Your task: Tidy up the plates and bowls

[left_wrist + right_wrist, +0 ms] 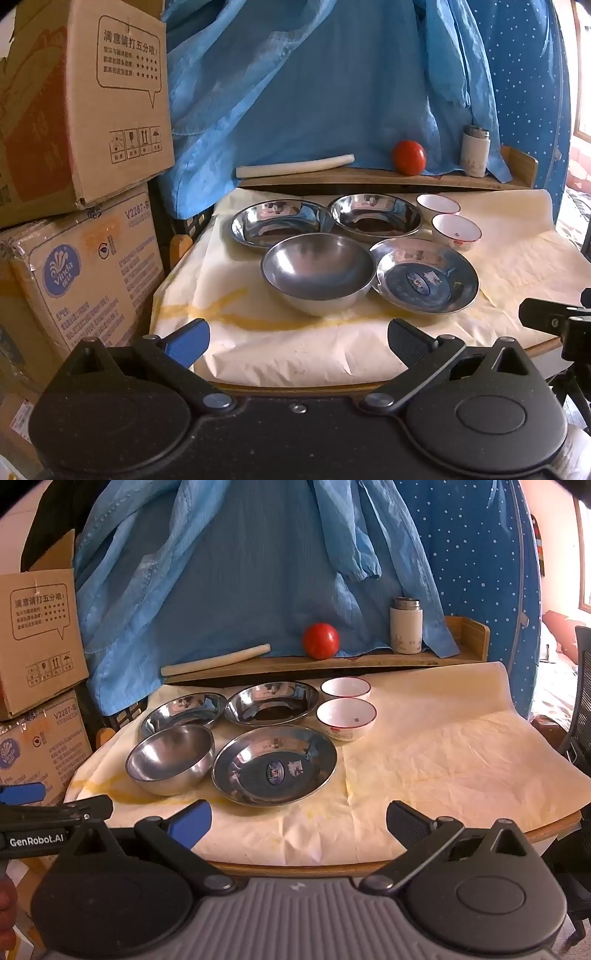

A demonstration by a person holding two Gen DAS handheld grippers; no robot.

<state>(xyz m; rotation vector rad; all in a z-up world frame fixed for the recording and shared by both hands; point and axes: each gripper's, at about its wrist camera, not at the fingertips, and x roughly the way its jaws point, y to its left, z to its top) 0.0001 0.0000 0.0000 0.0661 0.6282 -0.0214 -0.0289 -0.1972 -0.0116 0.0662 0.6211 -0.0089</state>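
Observation:
On a table covered with cream paper [295, 350] stand three shallow steel plates and a deep steel bowl [318, 271]. One plate [424, 278] with a sticker sits to the right of the bowl; two plates [282, 221] [376, 216] sit behind. Two small white bowls [437, 204] [457, 229] with red rims stand at the right. In the right wrist view I see the steel bowl [170, 758], the sticker plate [275, 764] and the white bowls [346, 718]. My left gripper [298, 341] and right gripper [299, 821] are open and empty, at the table's front edge.
Cardboard boxes [74, 110] are stacked at the left of the table. A wooden shelf [369, 179] at the back holds a white rolling pin [295, 165], a red tomato [408, 157] and a white flask [474, 151]. Blue cloth [314, 74] hangs behind. A black chair [581, 701] stands at the right.

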